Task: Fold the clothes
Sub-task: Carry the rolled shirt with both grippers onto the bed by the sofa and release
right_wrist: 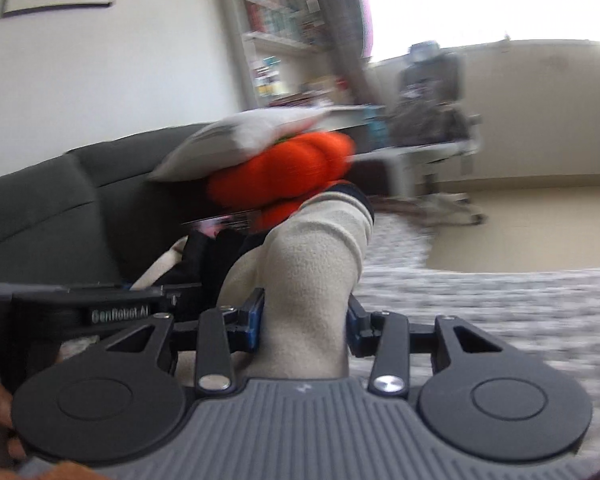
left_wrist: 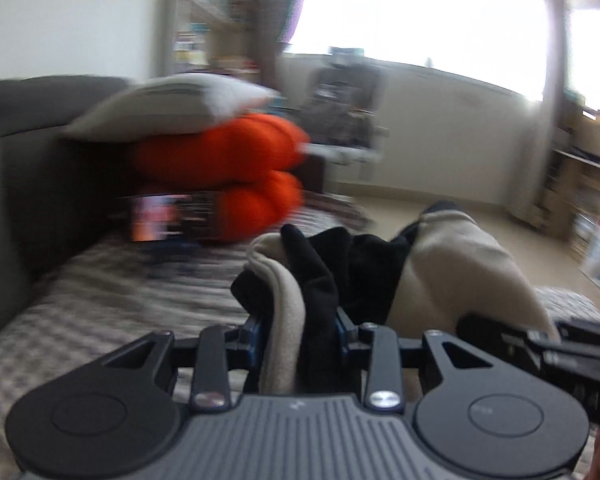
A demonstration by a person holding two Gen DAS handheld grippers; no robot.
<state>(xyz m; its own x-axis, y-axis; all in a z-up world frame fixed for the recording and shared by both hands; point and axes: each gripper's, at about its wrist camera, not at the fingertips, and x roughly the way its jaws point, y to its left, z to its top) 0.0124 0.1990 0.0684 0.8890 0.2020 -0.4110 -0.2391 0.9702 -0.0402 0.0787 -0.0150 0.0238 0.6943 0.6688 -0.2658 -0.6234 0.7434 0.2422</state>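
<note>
A beige and black fleece garment is lifted above the checked bed cover. My left gripper is shut on a bunched fold of it, beige and black cloth filling the gap between the jaws. My right gripper is shut on a thick beige part of the same garment, whose ribbed cuff with a dark edge sticks up past the fingers. The right gripper's body shows at the right edge of the left wrist view; the left gripper's body shows at the left of the right wrist view.
A grey sofa back runs along the left. A white pillow lies on stacked orange cushions. Behind stand a bookshelf, an office chair and a bright window. Pale floor lies right of the bed.
</note>
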